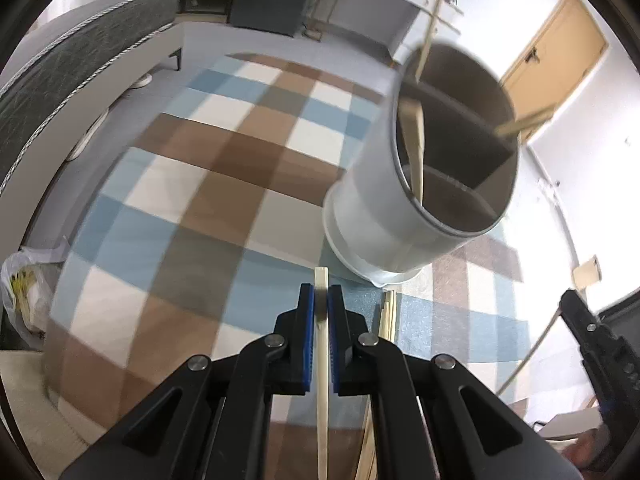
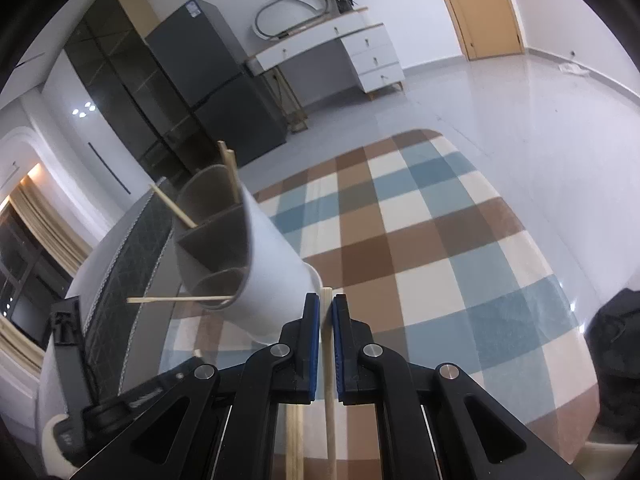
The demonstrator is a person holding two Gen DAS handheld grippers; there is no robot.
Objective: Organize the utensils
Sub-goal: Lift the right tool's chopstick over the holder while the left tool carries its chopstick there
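The left tongs (image 1: 321, 300) are clamped on a pale, flat wooden utensil (image 1: 322, 380), its tip poking up just past the blue pads (image 1: 307, 332) and its length running back under the tool. Ahead of them and to the right stands the white utensil holder (image 1: 384, 208), a round tub with brown dividers inside; it looks tilted through the fisheye lens. A flat wooden piece (image 1: 416, 152) leans in its near-left compartment, and a thin stick (image 1: 524, 122) juts out over the far rim. The holder sits on a checked rug (image 1: 224, 168) of blue, brown and cream squares. More wooden sticks (image 1: 388, 316) lie on the rug just right of the left tongs.

The right tongs (image 2: 327, 308) are closed on a round wooden chopstick (image 2: 329, 392), which stands upright between the pads, its tip level with the holder's base. In this view the holder (image 2: 272, 264) is just to the left, with sticks pointing out of separate compartments. A pair of sticks (image 2: 295, 436) lies below the right tongs. The other tool's black body (image 2: 132, 396) shows at lower left.
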